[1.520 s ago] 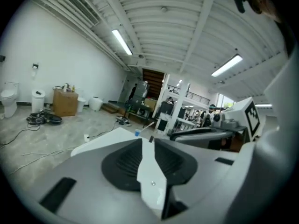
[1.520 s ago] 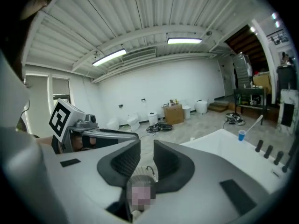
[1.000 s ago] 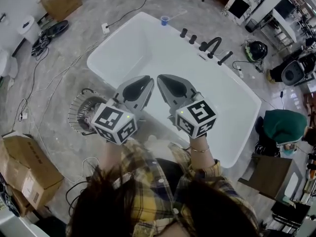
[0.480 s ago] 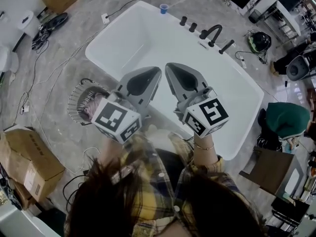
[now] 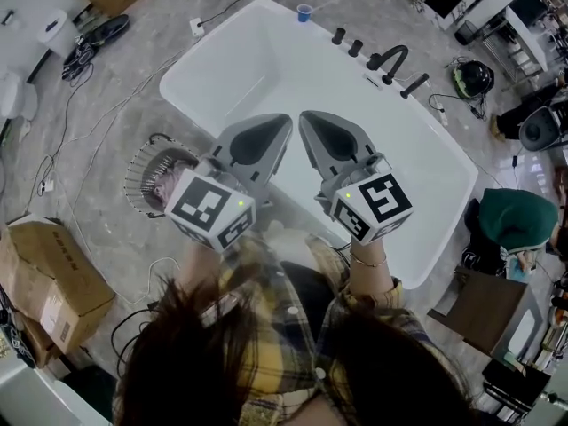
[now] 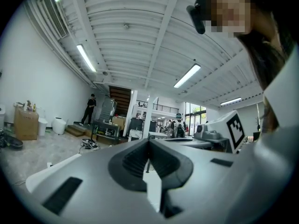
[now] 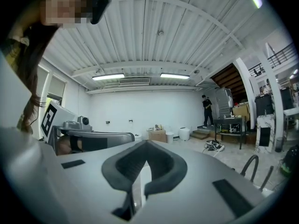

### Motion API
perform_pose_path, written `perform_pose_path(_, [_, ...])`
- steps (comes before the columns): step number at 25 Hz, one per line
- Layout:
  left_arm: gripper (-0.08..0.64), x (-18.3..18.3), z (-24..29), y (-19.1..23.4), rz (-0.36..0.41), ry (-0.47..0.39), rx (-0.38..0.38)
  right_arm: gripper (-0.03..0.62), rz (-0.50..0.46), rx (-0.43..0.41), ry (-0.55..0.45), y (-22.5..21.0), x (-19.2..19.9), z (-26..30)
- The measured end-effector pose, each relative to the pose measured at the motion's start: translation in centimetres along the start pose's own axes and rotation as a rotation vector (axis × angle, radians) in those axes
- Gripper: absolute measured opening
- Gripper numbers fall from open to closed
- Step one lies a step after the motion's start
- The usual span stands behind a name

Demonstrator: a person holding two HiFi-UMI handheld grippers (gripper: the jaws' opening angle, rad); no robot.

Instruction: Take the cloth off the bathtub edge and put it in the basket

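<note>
The step in hand looks like the finish. A pinkish crumpled cloth [image 5: 165,185] lies inside the round wire basket [image 5: 133,183] on the floor just left of the white freestanding bathtub [image 5: 266,69], and I see no cloth on the tub's edge. I hold both arms out level over the tub's near rim, side by side, with the tips angled toward each other. My left gripper [image 5: 278,126] has just closed its jaws on nothing; they now meet. My right gripper [image 5: 310,121] is pressed together too, and it is empty. I judge the next move asks only that I check the cloth sits fully in the basket beside the tub.
</note>
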State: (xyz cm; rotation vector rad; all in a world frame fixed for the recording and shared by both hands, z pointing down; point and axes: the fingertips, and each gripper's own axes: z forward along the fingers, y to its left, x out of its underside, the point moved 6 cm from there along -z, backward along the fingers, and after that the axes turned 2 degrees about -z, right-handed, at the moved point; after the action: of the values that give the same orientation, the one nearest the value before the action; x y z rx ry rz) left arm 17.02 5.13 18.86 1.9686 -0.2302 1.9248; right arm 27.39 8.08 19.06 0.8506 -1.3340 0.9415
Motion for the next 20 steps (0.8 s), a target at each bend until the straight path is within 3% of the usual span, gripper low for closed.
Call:
perform_pose_path(9, [0.018, -0.62, -0.4, -0.11, 0.001, -0.017, -0.005, 0.015, -0.026, -0.047, -0.004, 0.72, -0.72, 0.36])
perform_pose_path(20, [0.017, -0.49, -0.52, 0.17, 0.007, -0.003, -0.004, 0.015, 0.014, -0.033, -0.027, 0.37, -0.4, 0.04])
